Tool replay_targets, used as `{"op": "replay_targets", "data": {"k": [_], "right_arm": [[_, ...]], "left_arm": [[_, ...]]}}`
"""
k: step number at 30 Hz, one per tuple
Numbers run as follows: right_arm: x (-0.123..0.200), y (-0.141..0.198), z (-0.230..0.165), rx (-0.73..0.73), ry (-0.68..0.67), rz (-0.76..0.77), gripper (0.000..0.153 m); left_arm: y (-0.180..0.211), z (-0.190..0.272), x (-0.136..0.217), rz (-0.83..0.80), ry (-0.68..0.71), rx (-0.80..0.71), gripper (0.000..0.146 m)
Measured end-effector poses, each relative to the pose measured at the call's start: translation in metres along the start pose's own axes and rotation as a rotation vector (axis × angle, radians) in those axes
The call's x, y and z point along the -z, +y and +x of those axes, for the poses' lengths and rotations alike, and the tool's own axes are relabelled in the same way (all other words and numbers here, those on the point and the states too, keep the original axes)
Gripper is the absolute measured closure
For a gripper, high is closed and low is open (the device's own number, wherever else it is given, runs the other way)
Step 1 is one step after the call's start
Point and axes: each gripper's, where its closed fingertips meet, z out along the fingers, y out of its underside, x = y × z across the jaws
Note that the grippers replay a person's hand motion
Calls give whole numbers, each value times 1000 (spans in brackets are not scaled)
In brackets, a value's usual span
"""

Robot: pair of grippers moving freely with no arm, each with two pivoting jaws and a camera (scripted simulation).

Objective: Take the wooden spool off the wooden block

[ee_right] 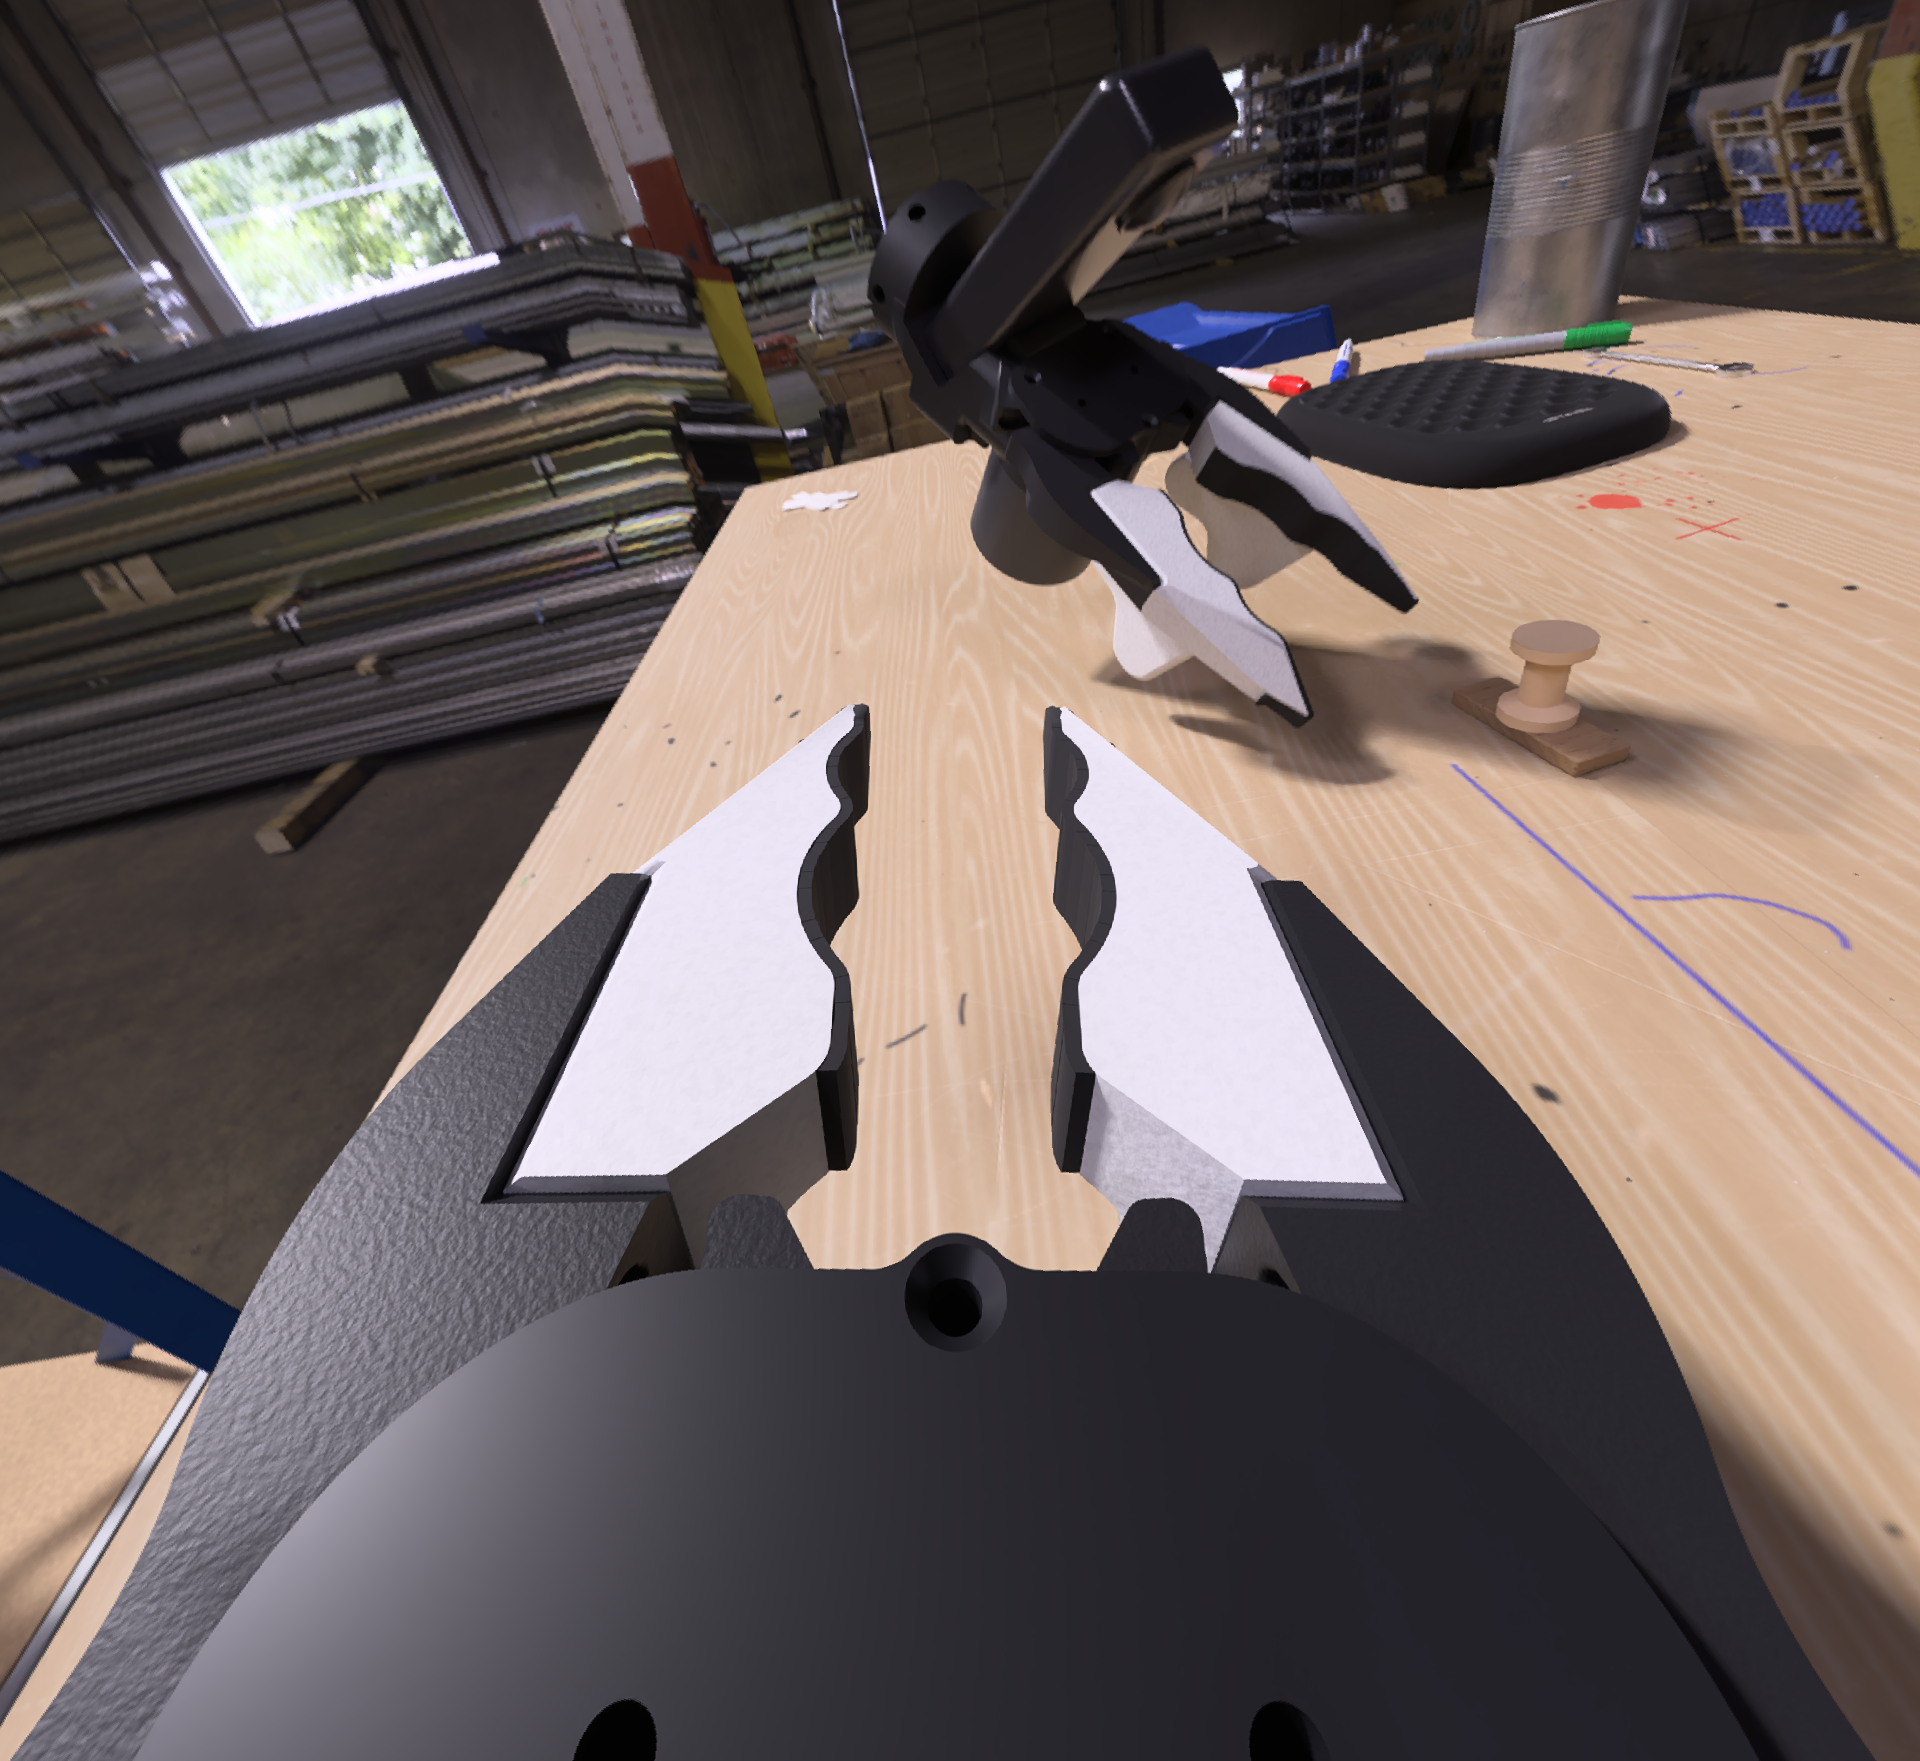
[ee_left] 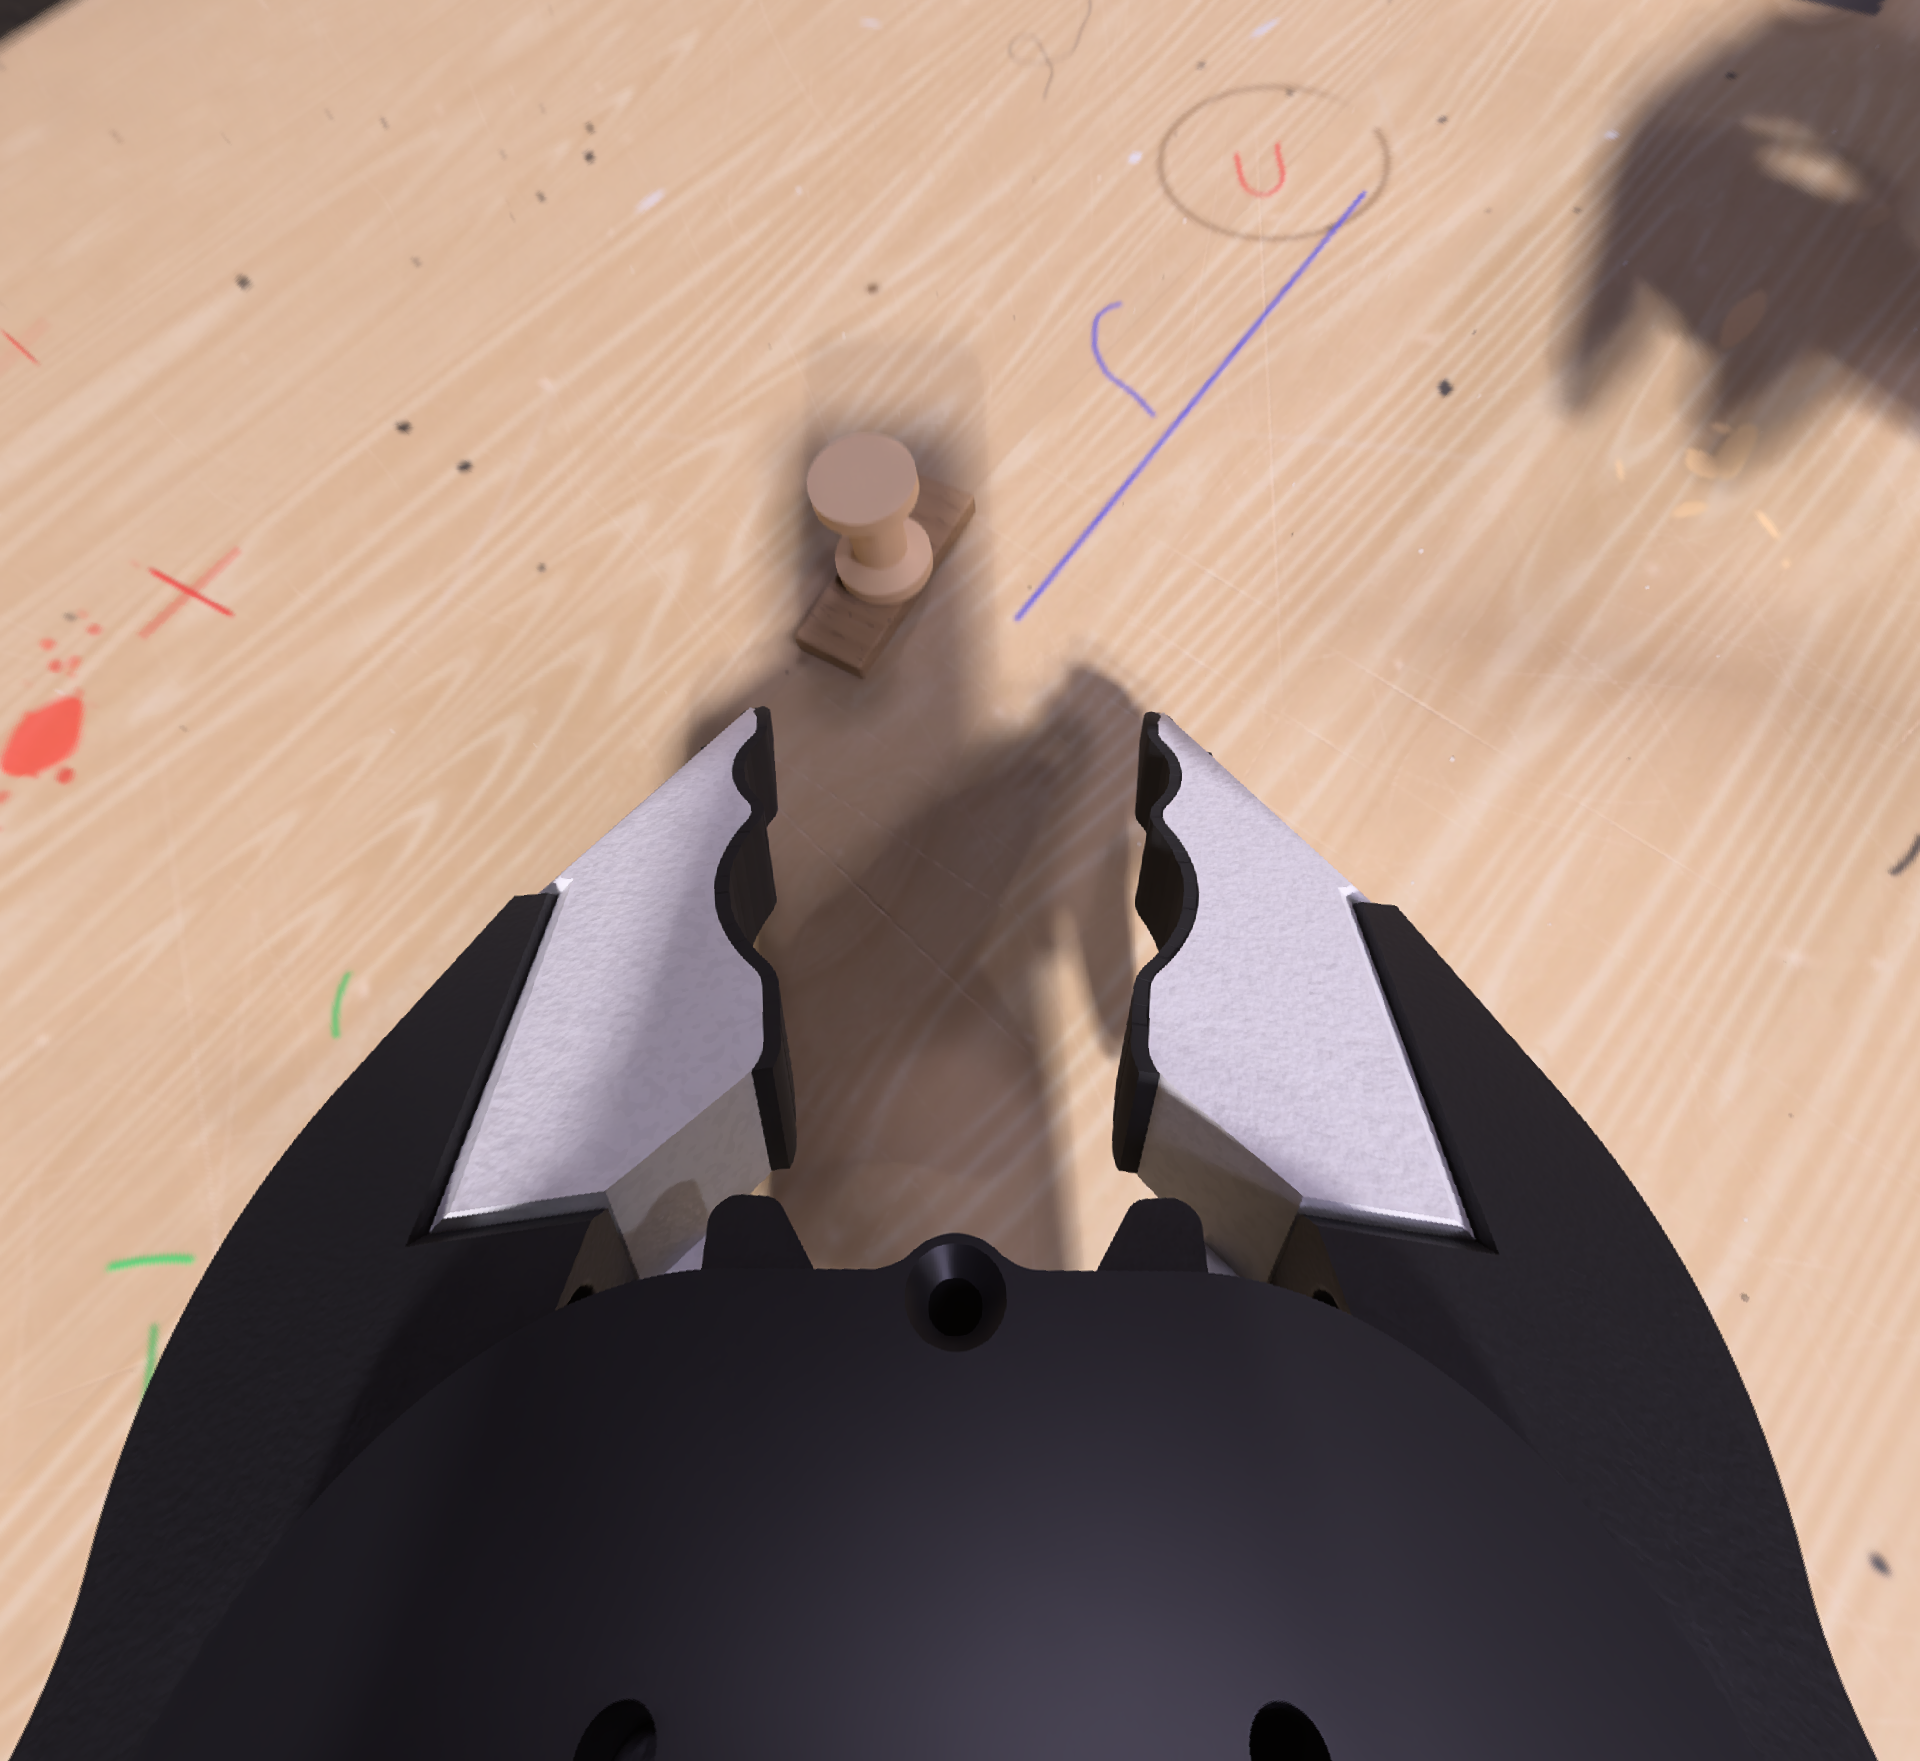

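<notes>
A pale wooden spool [ee_left: 871, 518] stands upright on a small flat brown wooden block [ee_left: 883, 587] on the plywood table. My left gripper [ee_left: 954, 722] is open and empty, above and short of the spool, pointing down at it. In the right wrist view the spool [ee_right: 1548, 675] and block [ee_right: 1544, 726] sit at the right. The left gripper [ee_right: 1356, 657] hovers left of them, tilted down, its jaws apart. My right gripper [ee_right: 954, 719] is open and empty, low over the table, well left of the spool.
A black dimpled pad [ee_right: 1475, 421], several markers [ee_right: 1527, 345], a blue tray [ee_right: 1231, 329] and a tall metal cylinder [ee_right: 1574, 163] stand at the table's far end. Pen lines [ee_left: 1184, 412] and red paint spots [ee_left: 44, 737] mark the tabletop. The table's left edge [ee_right: 582, 755] drops to the floor.
</notes>
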Motion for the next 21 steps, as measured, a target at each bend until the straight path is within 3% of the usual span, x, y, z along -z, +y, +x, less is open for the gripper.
{"op": "replay_targets", "data": {"k": [6,21], "right_arm": [[8,-8,3,-44,-18,73,121],[10,-8,-2,-21,-16,71,123]], "left_arm": [[21,5,-6,-116,31,39,72],[21,32,-6,-136,51,81,61]]}}
